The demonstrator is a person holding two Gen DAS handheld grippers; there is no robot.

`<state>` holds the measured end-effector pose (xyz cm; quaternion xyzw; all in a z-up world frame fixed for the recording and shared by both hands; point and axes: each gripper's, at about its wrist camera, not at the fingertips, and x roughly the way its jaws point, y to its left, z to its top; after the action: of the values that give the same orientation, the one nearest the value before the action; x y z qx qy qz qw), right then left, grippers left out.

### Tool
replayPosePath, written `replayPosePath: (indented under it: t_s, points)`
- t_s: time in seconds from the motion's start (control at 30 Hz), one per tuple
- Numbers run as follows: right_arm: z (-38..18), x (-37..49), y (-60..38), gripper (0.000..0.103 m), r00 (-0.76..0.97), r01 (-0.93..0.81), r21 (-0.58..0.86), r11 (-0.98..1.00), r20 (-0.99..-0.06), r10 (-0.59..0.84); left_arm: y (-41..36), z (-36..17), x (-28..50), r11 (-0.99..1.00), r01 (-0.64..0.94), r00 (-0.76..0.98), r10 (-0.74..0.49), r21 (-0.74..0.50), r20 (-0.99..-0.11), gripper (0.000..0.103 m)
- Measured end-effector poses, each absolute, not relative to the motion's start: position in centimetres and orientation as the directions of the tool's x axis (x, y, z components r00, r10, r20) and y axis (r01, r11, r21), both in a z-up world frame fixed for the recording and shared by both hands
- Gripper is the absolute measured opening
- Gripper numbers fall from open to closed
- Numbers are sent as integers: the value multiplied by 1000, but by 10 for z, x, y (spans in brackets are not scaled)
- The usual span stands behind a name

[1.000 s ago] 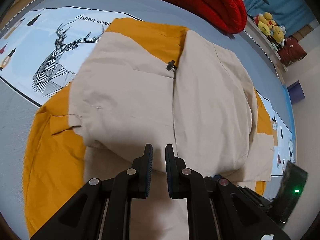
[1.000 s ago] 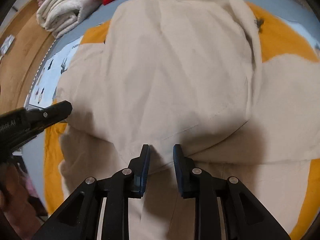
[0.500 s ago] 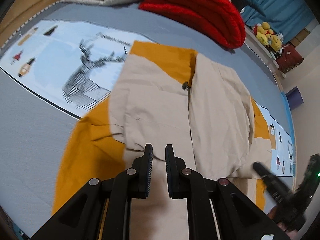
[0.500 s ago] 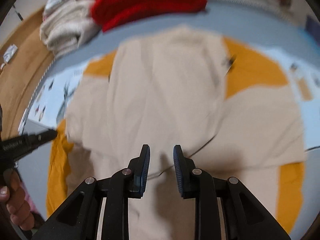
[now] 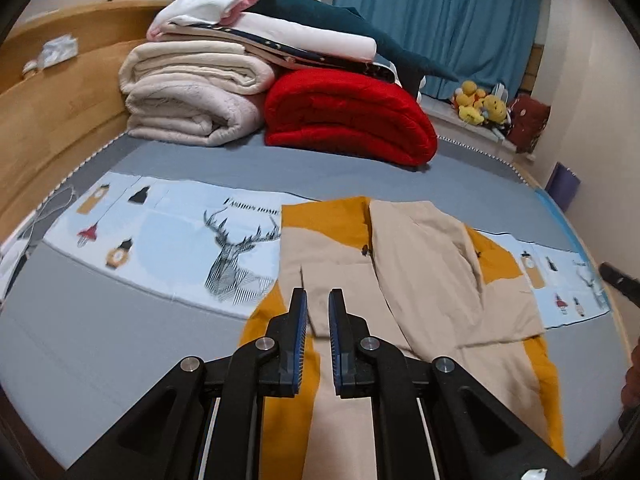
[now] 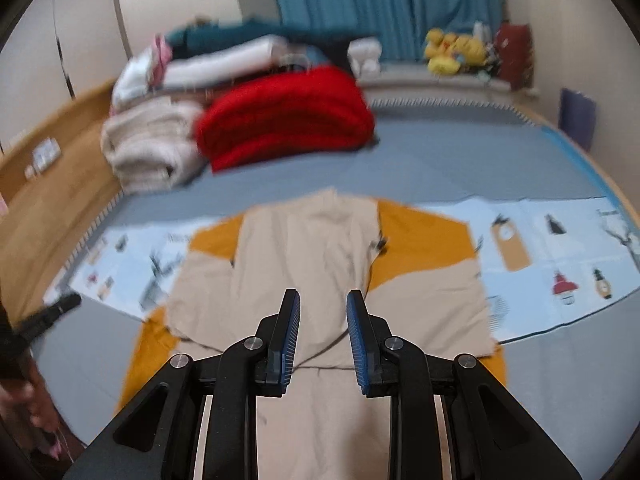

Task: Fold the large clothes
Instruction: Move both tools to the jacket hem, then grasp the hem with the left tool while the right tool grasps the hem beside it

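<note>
While we hold both grippers above the bed (image 5: pixel 120 344), the beige-and-mustard jacket (image 5: pixel 420 264) lies flat on the grey sheet with its sides folded inward across the deer-print panel (image 5: pixel 224 248). Our left gripper (image 5: pixel 318 300) shows a narrow gap between its jaws, holding nothing. Our right gripper (image 6: pixel 323 300) stands spread and empty. Folded blankets (image 5: pixel 348 116) are stacked by the headboard.

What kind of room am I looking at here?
Most likely a bedroom: a bed with a wooden headboard, folded blankets stacked on it, blue curtains behind, and plush toys on the sill.
</note>
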<state>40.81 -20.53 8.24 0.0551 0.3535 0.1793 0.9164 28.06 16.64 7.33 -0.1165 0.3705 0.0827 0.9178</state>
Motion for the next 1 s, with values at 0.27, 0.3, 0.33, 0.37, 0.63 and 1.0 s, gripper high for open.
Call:
replayPosePath:
  t_s: [0.27, 0.3, 0.33, 0.37, 0.63, 1.0]
  points:
    - [97, 307, -323, 19, 746, -256, 181, 950, -588, 313, 196, 48, 173, 987, -118, 643, -6, -108, -766, 8]
    - [84, 295, -340, 15, 738, -240, 166, 956, -608, 291, 203, 36, 163, 983, -131, 634, -16, -128, -773, 7]
    - [70, 287, -354, 14, 730, -222, 152, 963, -629, 268, 212, 18, 154, 974, -154, 612, -38, -166, -790, 7]
    - [52, 278, -368, 15, 715, -198, 133, 971, -658, 236, 220, 2, 156, 964, -199, 532, -45, -177, -845, 6]
    - [-39, 288, -416, 17, 444, -140, 158, 977, -872, 205, 240, -68, 161, 932, -267, 279, -169, -246, -945, 6]
    - [-113, 294, -432, 32, 140, -73, 256, 964, -954, 264, 244, -98, 154, 902, -337, 161, -228, -271, -960, 37]
